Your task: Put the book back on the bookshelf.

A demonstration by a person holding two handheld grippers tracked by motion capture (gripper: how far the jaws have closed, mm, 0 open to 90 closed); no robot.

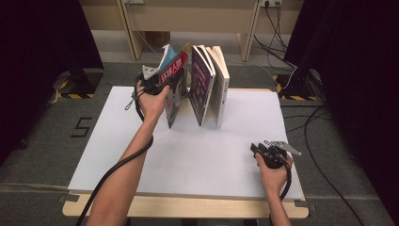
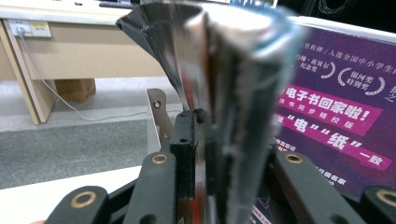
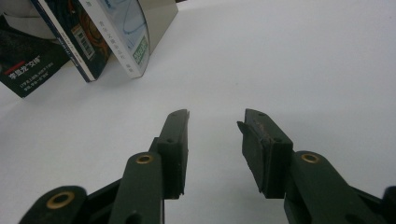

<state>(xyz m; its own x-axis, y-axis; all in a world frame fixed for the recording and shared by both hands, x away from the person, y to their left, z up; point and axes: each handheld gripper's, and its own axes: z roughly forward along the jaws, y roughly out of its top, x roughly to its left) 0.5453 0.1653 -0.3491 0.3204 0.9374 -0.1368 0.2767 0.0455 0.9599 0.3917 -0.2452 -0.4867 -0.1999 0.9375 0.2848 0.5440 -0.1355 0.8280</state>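
Left claw (image 2: 219, 154) loosened around magazine (image 2: 224, 93)

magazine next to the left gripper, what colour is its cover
Purple cover with pink banners and white lettering; clearest in the left gripper view.

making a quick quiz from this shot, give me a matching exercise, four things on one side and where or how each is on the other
Things:
1. left claw
2. right claw
3. red-covered magazine
4. white tabletop

States or places:
A. bare surface under the standing books
B. jaws apart with nothing between them, low over the table
C. at the top edge of the leftmost book, pages between its jaws
D. standing at the left end of the row, leaning

Pairs: 1-C, 2-B, 3-D, 4-A
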